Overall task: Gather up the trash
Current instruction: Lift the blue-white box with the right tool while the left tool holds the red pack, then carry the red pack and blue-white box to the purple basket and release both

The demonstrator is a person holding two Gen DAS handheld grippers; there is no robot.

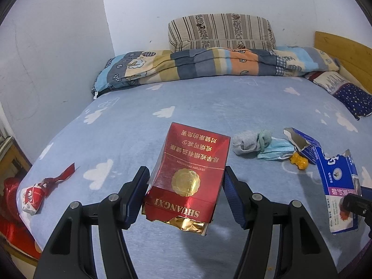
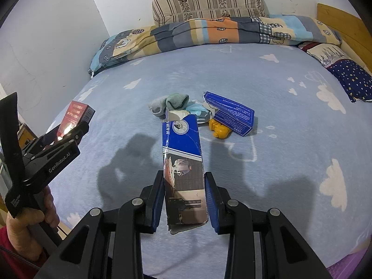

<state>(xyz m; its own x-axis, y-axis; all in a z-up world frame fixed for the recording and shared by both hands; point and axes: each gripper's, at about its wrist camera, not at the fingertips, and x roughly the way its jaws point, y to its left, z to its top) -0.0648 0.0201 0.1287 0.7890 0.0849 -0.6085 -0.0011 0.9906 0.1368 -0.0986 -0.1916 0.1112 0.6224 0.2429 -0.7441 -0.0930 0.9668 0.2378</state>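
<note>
My left gripper (image 1: pixel 186 181) is shut on a torn red cigarette pack (image 1: pixel 188 174) and holds it above the bed; the pack also shows in the right wrist view (image 2: pixel 75 118). My right gripper (image 2: pixel 183 193) is shut on a torn blue and white toothpaste box (image 2: pixel 183 162), also seen in the left wrist view (image 1: pixel 339 190). On the blue sheet lie another blue box (image 2: pixel 232 112), a blue face mask (image 1: pixel 274 151), a grey sock (image 1: pixel 251 141) and a yellow toy (image 2: pixel 219 130). A small red and white carton with a red ribbon (image 1: pixel 34 195) lies near the bed's left edge.
The bed (image 1: pixel 209 107) has a cloud-pattern sheet. A folded striped quilt (image 1: pixel 209 65) and a pillow (image 1: pixel 220 32) lie at the back wall. A starred pillow (image 1: pixel 348 95) and wooden headboard (image 1: pixel 344 51) are at the right. Something red (image 1: pixel 9 209) sits beside the bed at left.
</note>
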